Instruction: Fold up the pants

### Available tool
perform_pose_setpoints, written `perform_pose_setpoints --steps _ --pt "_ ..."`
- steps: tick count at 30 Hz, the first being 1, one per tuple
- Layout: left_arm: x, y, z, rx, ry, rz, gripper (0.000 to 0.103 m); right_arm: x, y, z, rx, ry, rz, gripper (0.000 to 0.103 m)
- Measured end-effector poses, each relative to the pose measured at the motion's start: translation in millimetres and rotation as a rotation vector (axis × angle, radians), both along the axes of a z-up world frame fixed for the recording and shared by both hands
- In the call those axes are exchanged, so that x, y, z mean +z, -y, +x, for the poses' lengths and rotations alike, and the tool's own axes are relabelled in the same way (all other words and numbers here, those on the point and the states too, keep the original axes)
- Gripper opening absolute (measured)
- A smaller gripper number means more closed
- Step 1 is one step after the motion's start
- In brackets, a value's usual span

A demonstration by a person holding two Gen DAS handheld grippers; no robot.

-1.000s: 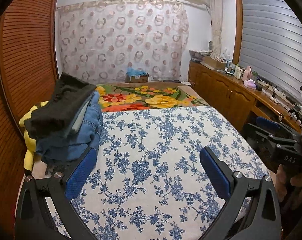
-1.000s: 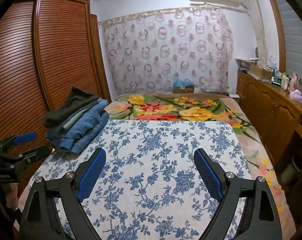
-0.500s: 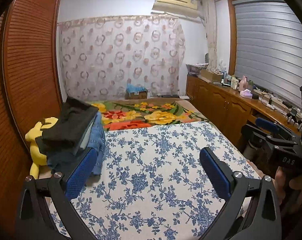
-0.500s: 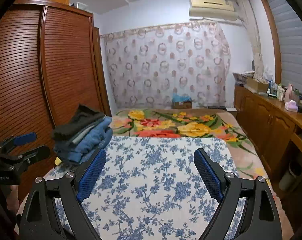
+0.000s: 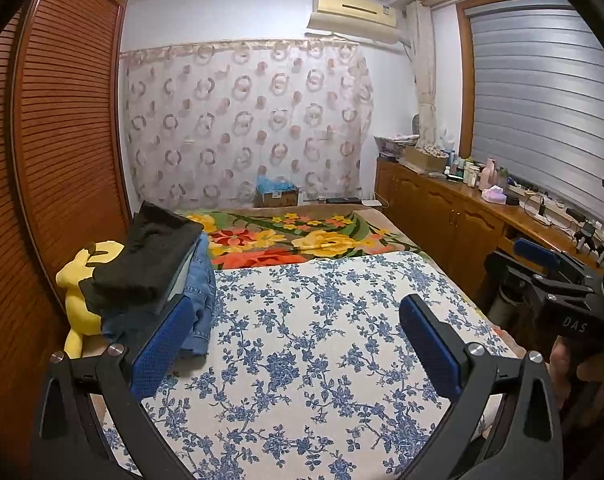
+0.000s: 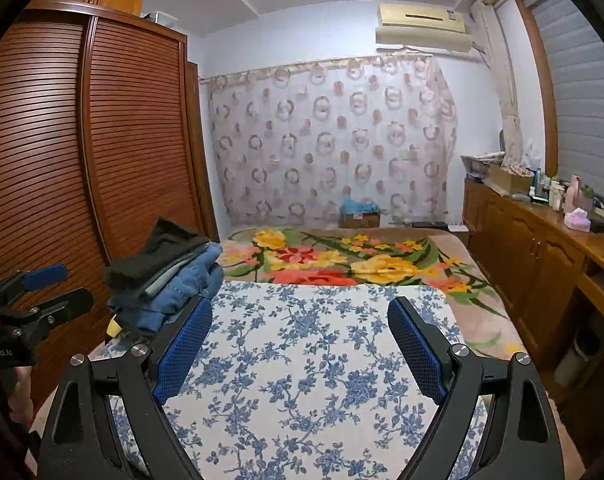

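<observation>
Left wrist view showed the left gripper [image 5: 297, 336] and right gripper [image 6: 299, 344] with jaws spread and empty above the bed [image 5: 302, 360]. The pants [image 5: 157, 276] sat stacked at its left edge, so fetching a pair seemed next.

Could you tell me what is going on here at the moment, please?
A person holds a two-finger gripper in each hand over a bed covered with a blue floral sheet. Both the left gripper and the right gripper are open and hold nothing. A stack of pants, dark ones on top of jeans, sits at the sheet's left edge beside a yellow plush toy. Neither gripper touches the clothing.
</observation>
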State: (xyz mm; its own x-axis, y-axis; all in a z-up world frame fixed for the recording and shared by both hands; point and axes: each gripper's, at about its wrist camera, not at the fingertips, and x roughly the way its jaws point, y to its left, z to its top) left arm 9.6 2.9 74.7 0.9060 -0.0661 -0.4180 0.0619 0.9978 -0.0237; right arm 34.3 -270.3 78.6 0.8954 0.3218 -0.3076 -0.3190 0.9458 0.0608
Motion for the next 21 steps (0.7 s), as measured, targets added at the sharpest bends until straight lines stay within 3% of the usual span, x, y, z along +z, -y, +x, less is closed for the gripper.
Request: perform_pose_setpoints --steps 21 --pt "-0.2 -1.4 0.2 -0.001 -0.001 -0.001 0.103 -1.1 -0.4 1.2 -0.001 0.003 -0.002 0.09"
